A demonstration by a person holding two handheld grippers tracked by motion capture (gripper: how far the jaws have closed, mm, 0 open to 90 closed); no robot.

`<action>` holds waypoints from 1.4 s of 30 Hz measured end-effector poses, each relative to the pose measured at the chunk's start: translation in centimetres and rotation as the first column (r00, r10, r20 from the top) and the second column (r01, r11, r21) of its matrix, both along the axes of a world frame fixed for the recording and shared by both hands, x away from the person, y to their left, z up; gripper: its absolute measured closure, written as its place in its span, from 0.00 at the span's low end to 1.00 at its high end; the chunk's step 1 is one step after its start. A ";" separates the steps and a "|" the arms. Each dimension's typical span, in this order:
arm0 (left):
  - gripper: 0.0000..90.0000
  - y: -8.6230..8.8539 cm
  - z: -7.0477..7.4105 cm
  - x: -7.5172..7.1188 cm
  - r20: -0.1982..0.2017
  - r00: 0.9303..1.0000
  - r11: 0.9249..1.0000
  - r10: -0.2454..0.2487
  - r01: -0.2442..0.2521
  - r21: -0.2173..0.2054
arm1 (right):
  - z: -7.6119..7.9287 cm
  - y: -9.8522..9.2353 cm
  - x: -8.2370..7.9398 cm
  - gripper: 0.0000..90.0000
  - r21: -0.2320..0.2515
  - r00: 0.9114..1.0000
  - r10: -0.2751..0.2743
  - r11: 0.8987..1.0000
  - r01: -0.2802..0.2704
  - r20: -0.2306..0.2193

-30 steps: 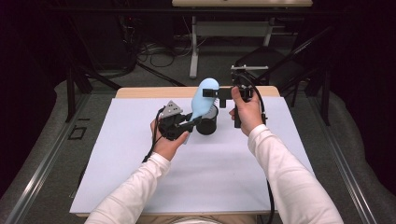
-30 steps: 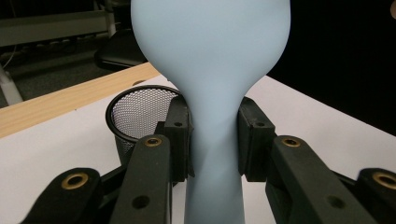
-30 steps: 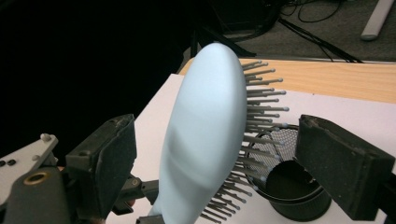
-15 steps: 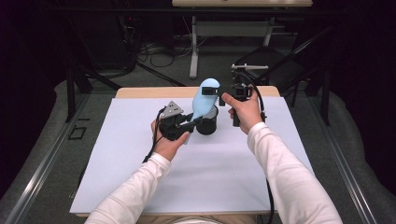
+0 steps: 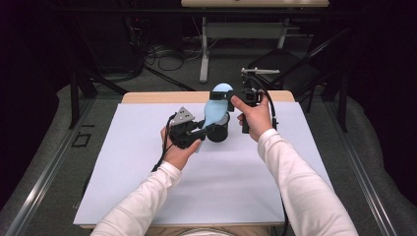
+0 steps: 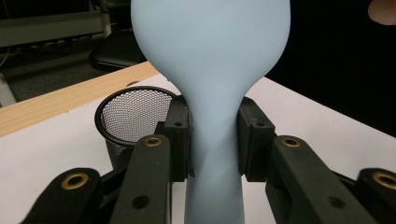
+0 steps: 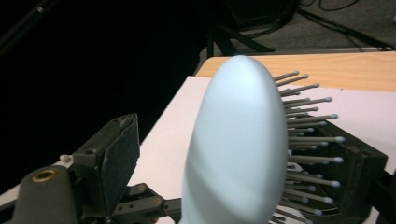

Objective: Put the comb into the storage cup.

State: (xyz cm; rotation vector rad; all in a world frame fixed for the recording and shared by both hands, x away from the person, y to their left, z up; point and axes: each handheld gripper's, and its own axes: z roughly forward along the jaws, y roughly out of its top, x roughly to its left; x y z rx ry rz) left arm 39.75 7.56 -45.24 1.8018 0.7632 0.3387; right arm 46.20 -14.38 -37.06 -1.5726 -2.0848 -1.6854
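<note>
One light-blue hairbrush (image 5: 215, 109) is clamped at the handle by the left gripper (image 5: 200, 132). Its head is straddled by the closing right gripper (image 5: 227, 97), left pad apart. One mesh cup (image 6: 135, 114) stands behind.

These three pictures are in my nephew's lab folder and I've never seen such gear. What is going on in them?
A person sits at a table covered in white and holds hand-held tongs in each hand, each with its own camera. One picture looks down from above; the other two look along each tool's black jaws.

The left tongs are shut on the narrow handle of a pale blue hairbrush, seen close up in the left gripper view. Behind it stands a black mesh cup.

The right tongs sit around the brush's head with their jaws closing in. One pad stands apart from its smooth back; the bristles point at the other.
</note>
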 end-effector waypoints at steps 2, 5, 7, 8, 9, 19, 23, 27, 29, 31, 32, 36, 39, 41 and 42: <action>0.77 -0.1 0.0 0.0 0.002 1.000 1.000 0.000 0.000 -0.003 | 0.0 0.0 0.0 0.17 0.003 1.000 0.000 1.000 0.000 -0.002; 0.77 -0.1 0.0 -0.1 0.005 1.000 1.000 -0.004 0.004 -0.002 | 0.0 0.0 0.0 0.18 0.000 1.000 0.002 1.000 -0.002 -0.002; 0.77 -0.1 -0.1 -0.1 0.004 1.000 1.000 -0.003 0.003 -0.005 | 0.0 -0.1 0.0 0.19 0.003 1.000 0.004 1.000 -0.004 -0.005; 0.77 -0.1 -0.1 -0.1 0.005 1.000 1.000 -0.003 0.003 -0.004 | 0.0 -0.1 0.0 0.20 0.003 1.000 0.004 1.000 -0.004 -0.005; 0.77 -0.1 -0.1 -0.1 0.007 1.000 1.000 -0.001 0.001 -0.005 | 0.0 -0.2 0.0 0.20 0.002 1.000 0.005 1.000 -0.005 -0.006; 0.77 -0.1 -0.1 -0.1 0.004 1.000 1.000 -0.001 0.001 -0.005 | -0.1 -0.4 0.2 0.29 0.007 1.000 0.006 1.000 -0.006 -0.011; 0.77 -0.1 -0.1 -0.1 0.003 1.000 1.000 -0.001 0.001 -0.003 | -0.2 -0.6 0.4 0.34 0.027 1.000 0.008 1.000 -0.008 -0.020; 0.77 -0.1 -0.2 -0.1 0.006 1.000 1.000 -0.002 0.002 -0.010 | -0.2 -0.9 0.5 0.39 0.042 1.000 0.002 0.999 -0.001 -0.030; 0.77 -0.1 -0.2 -0.1 0.005 1.000 1.000 -0.002 0.002 -0.011 | -0.2 -0.9 0.5 0.41 0.048 0.999 0.001 0.999 0.000 -0.032; 0.77 -0.1 -0.2 -0.1 0.006 1.000 1.000 -0.002 0.002 -0.009 | -0.3 -1.0 0.5 0.42 0.048 0.999 -0.002 0.999 0.003 -0.034; 0.77 -0.1 -0.2 -0.1 0.006 1.000 1.000 -0.002 0.002 -0.009 | -0.3 -1.0 0.5 0.42 0.049 0.999 -0.003 0.999 0.005 -0.038; 0.77 -0.1 -0.3 -0.1 0.008 1.000 1.000 -0.003 0.003 -0.006 | -0.4 -1.0 0.6 0.41 0.058 0.999 0.004 0.998 -0.001 -0.053; 0.77 -0.1 -0.3 -0.1 0.009 1.000 1.000 -0.004 0.004 -0.008 | -0.5 -1.0 0.7 0.41 0.057 0.999 0.004 0.998 -0.001 -0.053; 0.77 -0.1 -0.3 -0.2 0.010 1.000 1.000 -0.004 0.004 -0.008 | -0.5 -1.0 0.7 0.41 0.055 0.999 0.006 0.998 -0.003 -0.053; 0.77 -0.1 -0.3 -0.2 0.009 1.000 1.000 -0.004 0.004 -0.008 | -0.5 -0.9 0.7 0.41 0.052 0.999 0.006 0.999 -0.003 -0.052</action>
